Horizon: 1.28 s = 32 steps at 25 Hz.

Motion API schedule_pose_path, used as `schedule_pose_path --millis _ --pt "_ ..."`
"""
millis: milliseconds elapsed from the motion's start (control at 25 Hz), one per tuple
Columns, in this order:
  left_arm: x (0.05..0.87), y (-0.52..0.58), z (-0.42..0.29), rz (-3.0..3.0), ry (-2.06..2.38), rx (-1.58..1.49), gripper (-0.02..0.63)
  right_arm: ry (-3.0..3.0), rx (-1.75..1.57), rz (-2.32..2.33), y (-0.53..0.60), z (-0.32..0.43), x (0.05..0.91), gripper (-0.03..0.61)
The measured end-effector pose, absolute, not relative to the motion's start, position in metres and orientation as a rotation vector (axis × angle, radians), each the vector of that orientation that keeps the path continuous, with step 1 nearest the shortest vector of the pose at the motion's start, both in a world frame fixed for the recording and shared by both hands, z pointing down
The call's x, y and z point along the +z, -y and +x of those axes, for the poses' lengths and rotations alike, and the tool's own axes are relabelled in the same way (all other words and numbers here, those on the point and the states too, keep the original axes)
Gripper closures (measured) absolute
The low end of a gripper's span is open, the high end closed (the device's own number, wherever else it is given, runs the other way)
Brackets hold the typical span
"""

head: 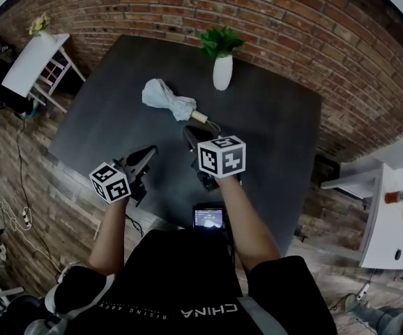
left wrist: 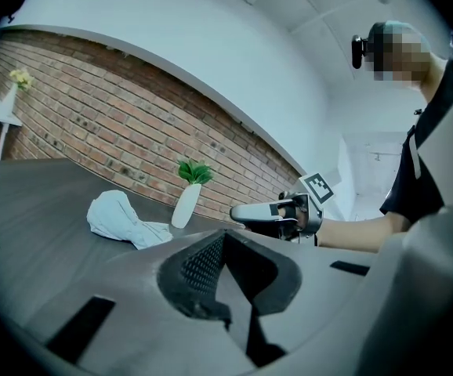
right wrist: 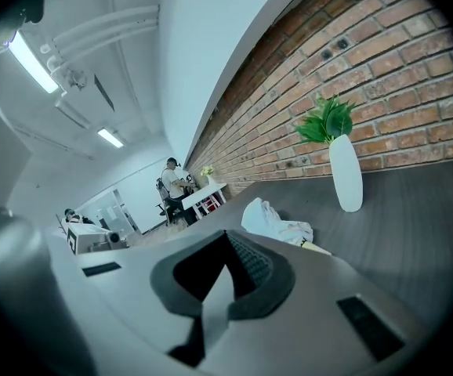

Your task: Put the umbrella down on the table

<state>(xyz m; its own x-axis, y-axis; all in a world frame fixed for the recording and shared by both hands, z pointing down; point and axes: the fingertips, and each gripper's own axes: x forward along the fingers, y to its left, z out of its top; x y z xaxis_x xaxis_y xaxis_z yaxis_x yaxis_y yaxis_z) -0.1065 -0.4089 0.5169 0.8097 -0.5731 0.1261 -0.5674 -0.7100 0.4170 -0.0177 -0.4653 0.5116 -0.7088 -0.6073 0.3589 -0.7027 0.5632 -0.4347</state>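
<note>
Already the folded pale-blue fabric umbrella (head: 168, 101) lies on the dark grey table (head: 97, 117), toward its far edge. Its wooden handle seemingly points at the nearer right gripper (head: 190, 134). This and the left gripper (head: 149, 152) are closed and empty.

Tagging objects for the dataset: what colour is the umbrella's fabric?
The umbrella is pale blue-white, plain with no pattern visible. It shows best in the head view.

Light is dim, cool and even. A ceiling lamp (right wrist: 34, 61) glares in the right gripper view. Every view bows at its edges, with black corners. Shadows on the table (head: 118, 89) are faint and soft.
</note>
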Motion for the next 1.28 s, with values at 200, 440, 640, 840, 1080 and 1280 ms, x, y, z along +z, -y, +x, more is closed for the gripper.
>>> schedule_pose_path --millis 200,440,640,840,1080,1280 --pt "0.517 0.391 -0.105 2.575 0.859 -0.007 0.612 2.643 0.834 1.147 0.447 -0.011 0.510 0.569" --pt "0.520 0.372 -0.099 2.584 0.880 -0.013 0.612 2.649 0.796 1.139 0.420 -0.008 0.510 0.569" --pt "0.519 0.360 -0.099 2.600 0.885 -0.014 0.612 2.647 0.777 1.140 0.406 -0.007 0.508 0.569" --pt "0.515 0.352 -0.101 2.618 0.887 -0.009 0.612 2.652 0.753 1.139 0.398 -0.008 0.502 0.569" --pt "0.510 0.348 -0.101 2.622 0.871 -0.046 0.612 2.648 0.730 1.128 0.395 -0.011 0.500 0.569" --pt "0.505 0.348 -0.101 2.632 0.843 -0.059 0.612 2.646 0.724 1.130 0.394 -0.013 0.499 0.569"
